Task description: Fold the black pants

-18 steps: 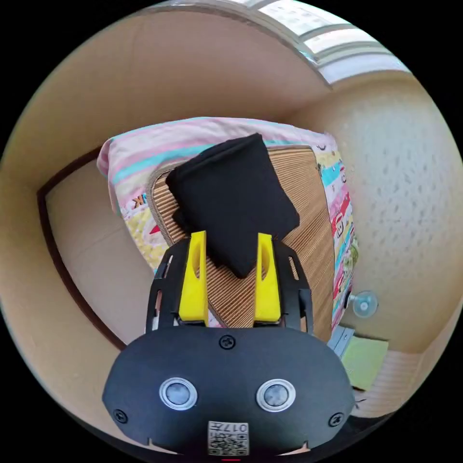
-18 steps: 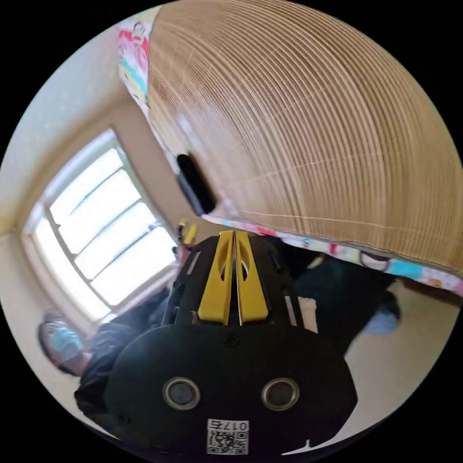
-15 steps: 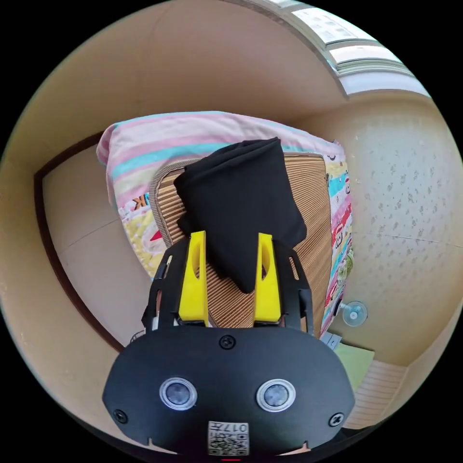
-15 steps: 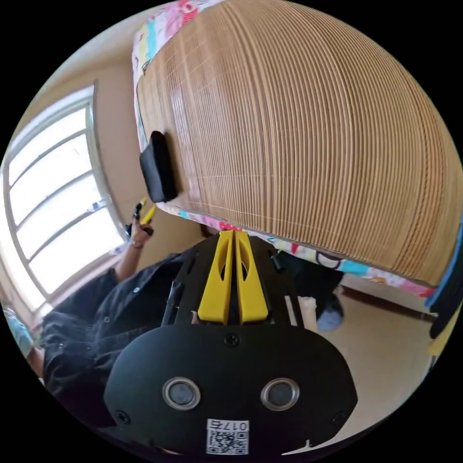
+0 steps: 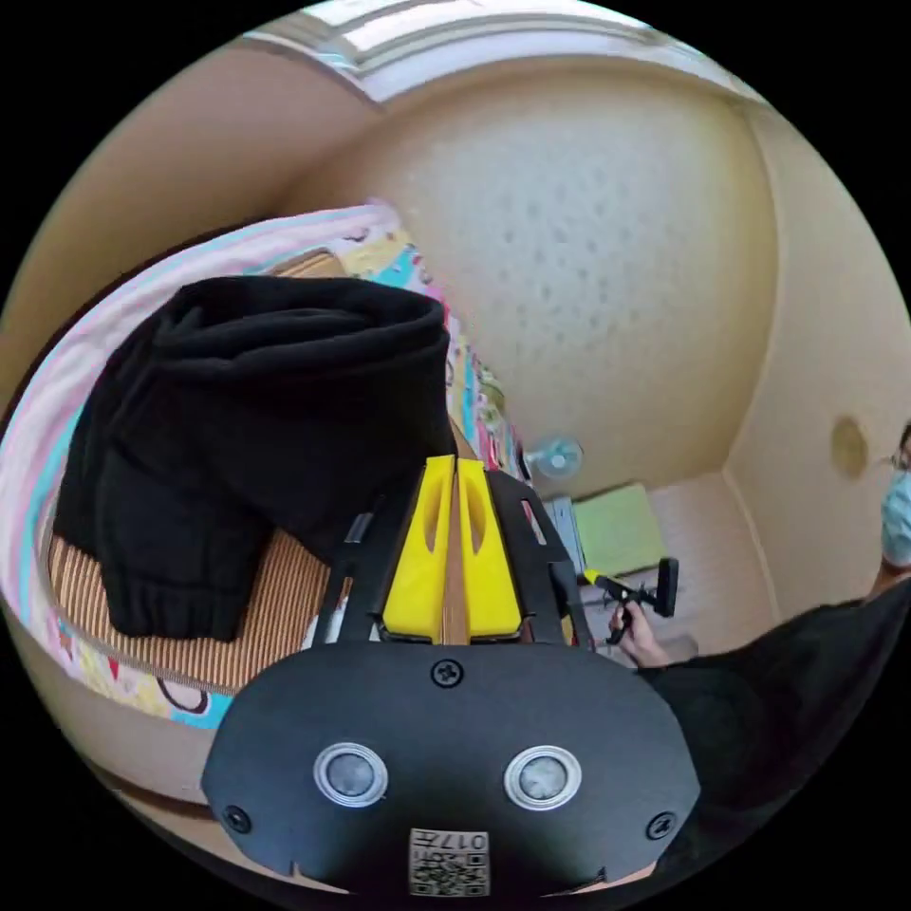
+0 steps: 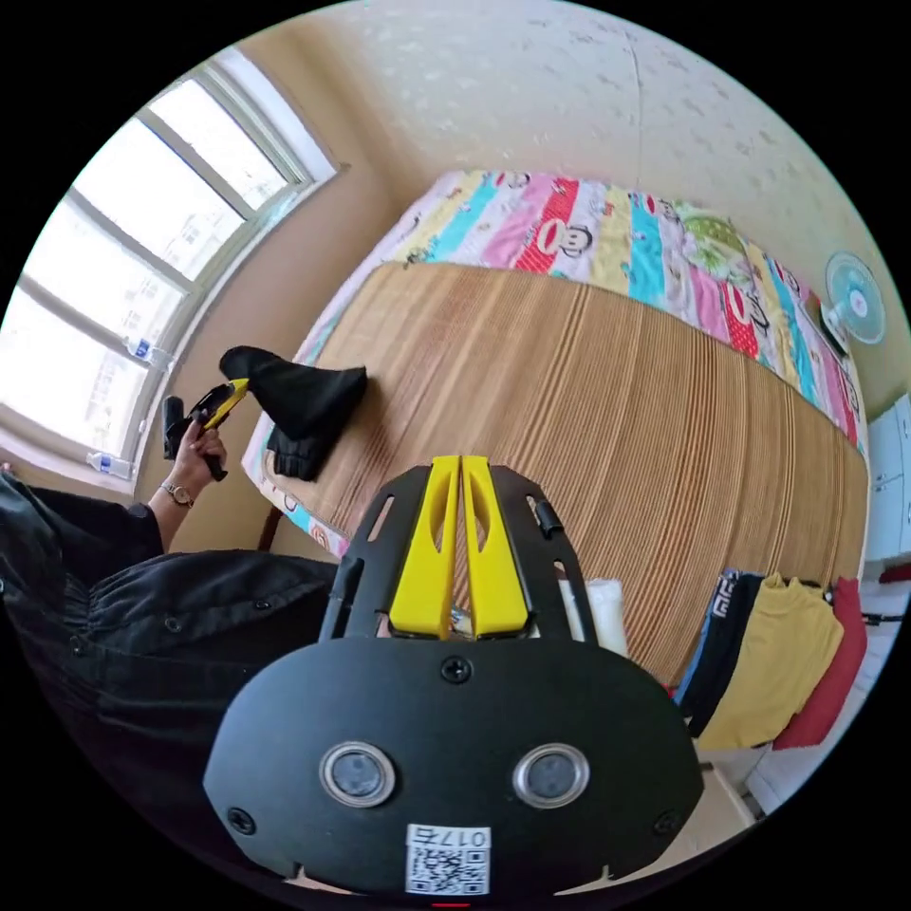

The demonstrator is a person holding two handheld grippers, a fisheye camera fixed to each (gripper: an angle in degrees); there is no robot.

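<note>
A wide bed (image 6: 607,237) with a slatted bamboo mat (image 6: 588,418) spread over its patterned sheet runs along the wall. The black pants (image 5: 247,399), folded into a thick bundle, lie at the mat's corner nearest the window (image 6: 123,256). The left gripper (image 5: 456,467) sits just beside them, jaws pressed together on nothing; the right gripper (image 6: 461,467) is closed and empty too.

Folded black pants (image 5: 247,418) sit bunched on the bed's bamboo mat (image 5: 237,617) at left of frame, left gripper (image 5: 455,474) with jaws pressed together at center, other gripper (image 5: 636,593) in a hand (image 5: 641,636) lower right.
</note>
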